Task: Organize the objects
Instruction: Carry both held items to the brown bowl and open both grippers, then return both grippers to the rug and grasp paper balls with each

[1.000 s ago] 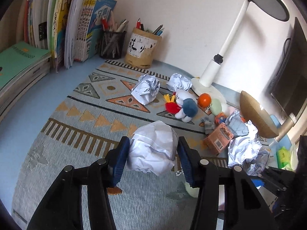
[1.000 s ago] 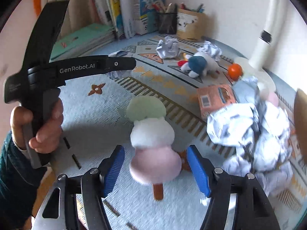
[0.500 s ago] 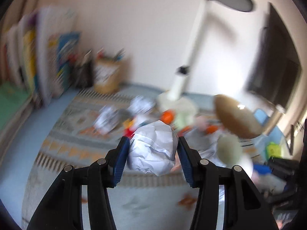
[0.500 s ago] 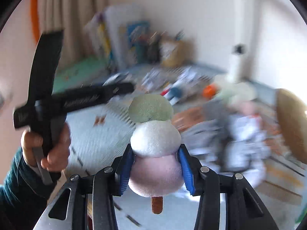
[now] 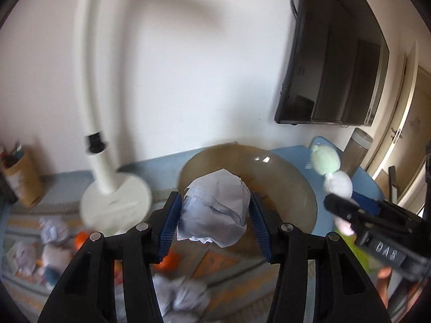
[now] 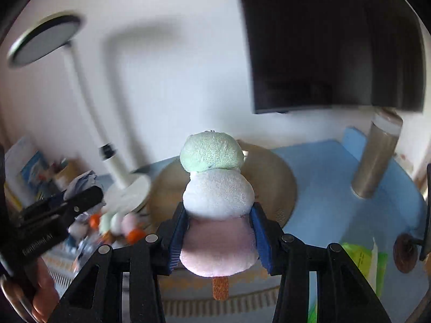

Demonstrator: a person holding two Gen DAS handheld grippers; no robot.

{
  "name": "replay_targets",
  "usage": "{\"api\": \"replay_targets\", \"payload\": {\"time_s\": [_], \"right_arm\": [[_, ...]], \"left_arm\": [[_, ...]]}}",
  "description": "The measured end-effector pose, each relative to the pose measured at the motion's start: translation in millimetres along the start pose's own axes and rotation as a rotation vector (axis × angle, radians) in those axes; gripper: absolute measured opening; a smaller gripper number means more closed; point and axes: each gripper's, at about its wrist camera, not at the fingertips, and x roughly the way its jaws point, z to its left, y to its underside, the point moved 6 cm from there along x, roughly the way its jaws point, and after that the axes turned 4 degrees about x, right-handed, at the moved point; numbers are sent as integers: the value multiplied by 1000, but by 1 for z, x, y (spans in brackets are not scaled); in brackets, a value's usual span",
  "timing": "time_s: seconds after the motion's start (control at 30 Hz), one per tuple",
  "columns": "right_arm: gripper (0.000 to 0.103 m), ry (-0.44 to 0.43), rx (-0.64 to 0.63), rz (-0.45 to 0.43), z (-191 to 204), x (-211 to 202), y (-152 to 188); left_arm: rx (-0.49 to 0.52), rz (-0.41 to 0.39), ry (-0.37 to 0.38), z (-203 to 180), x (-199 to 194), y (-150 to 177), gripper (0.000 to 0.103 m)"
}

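My left gripper [image 5: 214, 219] is shut on a crumpled white paper ball [image 5: 214, 211], held in the air in front of a round brown basket [image 5: 282, 177]. My right gripper [image 6: 219, 232] is shut on a plush ice-pop toy [image 6: 218, 202] with green, white and pink scoops and an orange stick, also raised in front of the basket [image 6: 280, 183]. The toy and right gripper show at the right of the left wrist view [image 5: 336, 183]. The left gripper shows at the left of the right wrist view [image 6: 62, 210].
A white desk lamp [image 5: 107, 183] stands left of the basket. Paper balls [image 5: 183, 296], an orange ball [image 5: 80, 238] and plush toys [image 5: 54, 263] lie on the patterned mat. A metal tumbler [image 6: 377, 158], a green packet [image 6: 361, 263], a monitor [image 5: 336, 67] and a pen holder [image 5: 21, 180] are around.
Both grippers have lifted and swung right, from over the mat toward the basket and the monitor. The right gripper closed on the plush ice-pop toy. The left stayed shut on the paper ball.
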Motion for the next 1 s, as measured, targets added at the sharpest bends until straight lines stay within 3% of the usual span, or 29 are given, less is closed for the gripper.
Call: {"api": "replay_targets", "payload": {"time_s": [0.07, 0.13, 0.17, 0.23, 0.33, 0.53, 0.6, 0.67, 0.8, 0.93, 1.0], "right_arm": [[46, 18, 27, 6, -5, 15, -10], [50, 22, 40, 13, -12, 33, -19], [55, 31, 42, 28, -14, 41, -21], [58, 61, 50, 51, -23, 50, -18], [58, 8, 74, 66, -39, 55, -19], [58, -86, 26, 64, -19, 26, 2], [58, -131, 0, 72, -7, 18, 9], [58, -188, -36, 80, 14, 5, 20], [74, -285, -93, 55, 51, -14, 46], [76, -335, -137, -15, 69, -14, 87], [77, -333, -159, -43, 72, -8, 107]], "left_arm": [[5, 10, 7, -14, 19, -9, 63], [16, 35, -2, -22, 32, -13, 89], [13, 42, -12, -25, 35, -15, 95], [-8, 44, 1, -21, 35, -12, 95], [-24, 34, 0, -11, 19, -5, 95], [-94, -62, -59, 26, -58, 20, 95], [-123, -91, -105, 41, -88, 32, 95], [-161, -120, -142, 60, -118, 49, 103], [-263, -157, -271, 106, -163, 97, 103], [-326, -84, -458, 161, -157, 161, 102], [-363, -48, -495, 182, -146, 189, 102]]}}
